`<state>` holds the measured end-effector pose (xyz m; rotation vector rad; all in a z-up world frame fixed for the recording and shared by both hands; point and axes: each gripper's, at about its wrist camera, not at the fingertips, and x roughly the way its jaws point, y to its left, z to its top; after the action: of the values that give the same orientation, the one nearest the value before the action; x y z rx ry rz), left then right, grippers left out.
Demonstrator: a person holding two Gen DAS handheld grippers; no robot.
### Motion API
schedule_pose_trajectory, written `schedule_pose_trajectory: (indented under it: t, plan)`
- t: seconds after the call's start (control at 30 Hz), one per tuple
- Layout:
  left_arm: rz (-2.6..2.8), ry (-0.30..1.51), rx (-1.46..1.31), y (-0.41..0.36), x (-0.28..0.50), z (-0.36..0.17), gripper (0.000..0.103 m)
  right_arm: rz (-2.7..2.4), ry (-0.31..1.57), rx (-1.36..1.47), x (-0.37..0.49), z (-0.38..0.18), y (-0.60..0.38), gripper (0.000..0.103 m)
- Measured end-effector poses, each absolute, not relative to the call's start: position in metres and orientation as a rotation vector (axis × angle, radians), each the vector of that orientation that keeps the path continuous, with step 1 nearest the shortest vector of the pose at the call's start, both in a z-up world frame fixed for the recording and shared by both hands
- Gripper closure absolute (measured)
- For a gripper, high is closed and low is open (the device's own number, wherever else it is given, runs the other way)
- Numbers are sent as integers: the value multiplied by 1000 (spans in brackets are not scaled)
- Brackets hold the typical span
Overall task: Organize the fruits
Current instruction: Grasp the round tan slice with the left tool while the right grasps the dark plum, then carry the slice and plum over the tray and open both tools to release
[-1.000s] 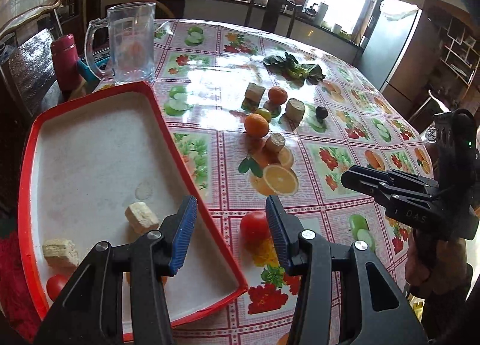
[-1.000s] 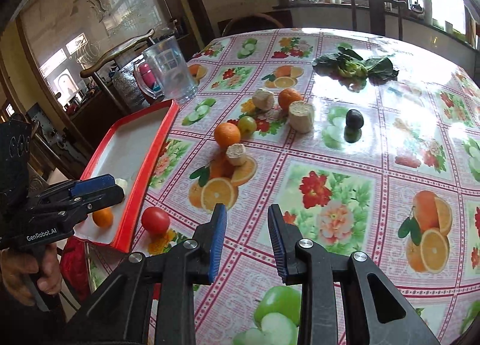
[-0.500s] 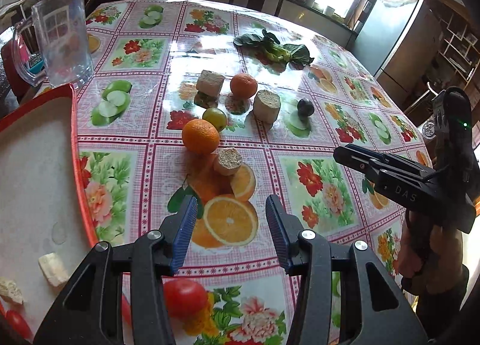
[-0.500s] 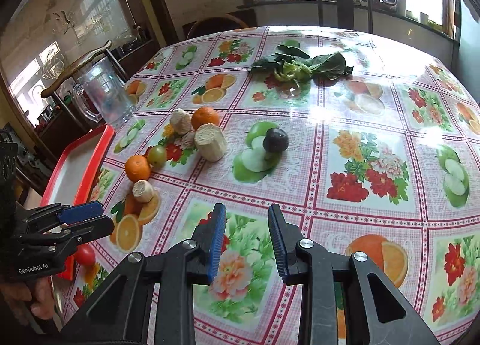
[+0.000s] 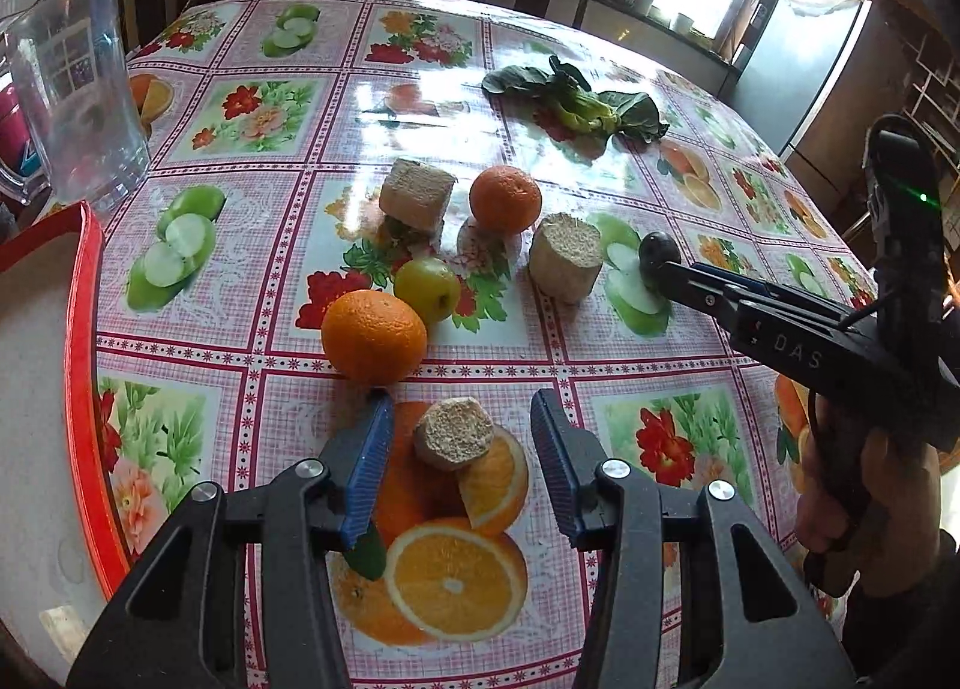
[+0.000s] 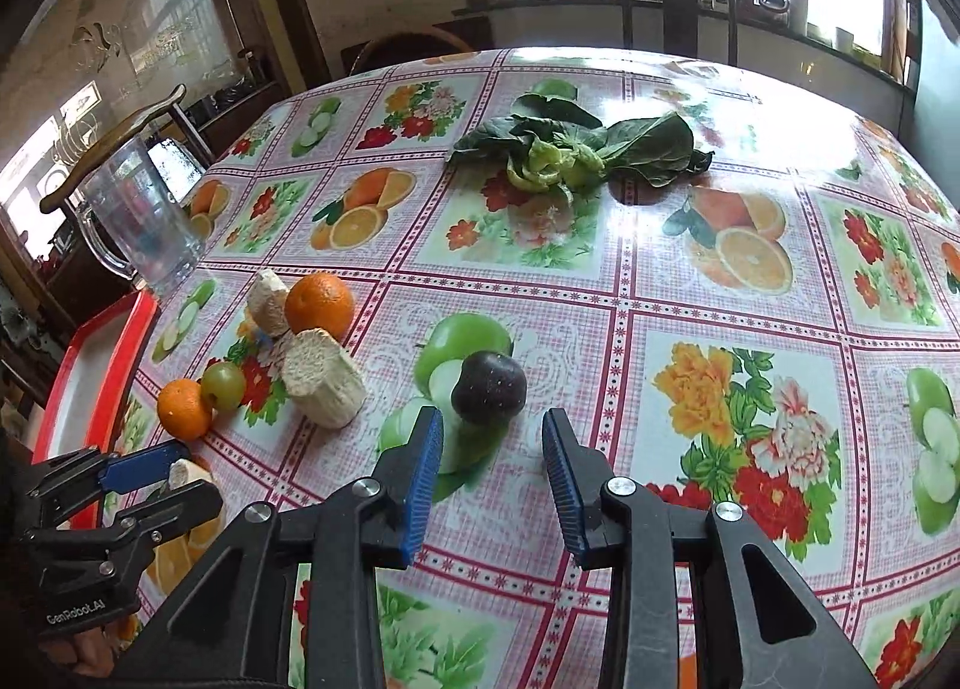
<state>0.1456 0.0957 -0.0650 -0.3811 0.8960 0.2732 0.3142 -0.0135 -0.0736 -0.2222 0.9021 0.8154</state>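
My left gripper (image 5: 459, 449) is open, its jaws on either side of a small beige cut stub (image 5: 454, 440) lying on the tablecloth. Just beyond lie an orange (image 5: 373, 336), a green fruit (image 5: 427, 289), a second orange (image 5: 505, 199) and two larger beige chunks (image 5: 565, 256) (image 5: 416, 201). My right gripper (image 6: 492, 452) is open, right in front of a dark plum (image 6: 489, 387). The right gripper also shows in the left wrist view (image 5: 666, 272), beside the plum (image 5: 659, 251). The red tray (image 5: 81, 329) lies at the left.
A clear glass jug (image 5: 72, 89) stands at the far left by the tray. A leafy green vegetable (image 6: 576, 149) lies farther back on the table. A dark chair (image 6: 678, 11) and a window counter stand behind the table.
Both grippers have moved forward over the table. The left one left the tray and a red tomato behind and now straddles the small stub. The right one has closed in on the plum.
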Motion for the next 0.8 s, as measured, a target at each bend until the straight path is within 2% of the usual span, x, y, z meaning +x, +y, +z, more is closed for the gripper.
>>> schedule_pose_trajectory:
  t: [0.03,0.13,0.8]
  plan:
    - [272,892,-378,96,146,-65,69,811,890,-223,315,-74,-13,71]
    - [256,887,-385,98,144,-66,79,820,888,-216,314,-73,-12,79]
    - [203,810,-423,82,76,-38,79,962,832,-157,198,-31,-48,80]
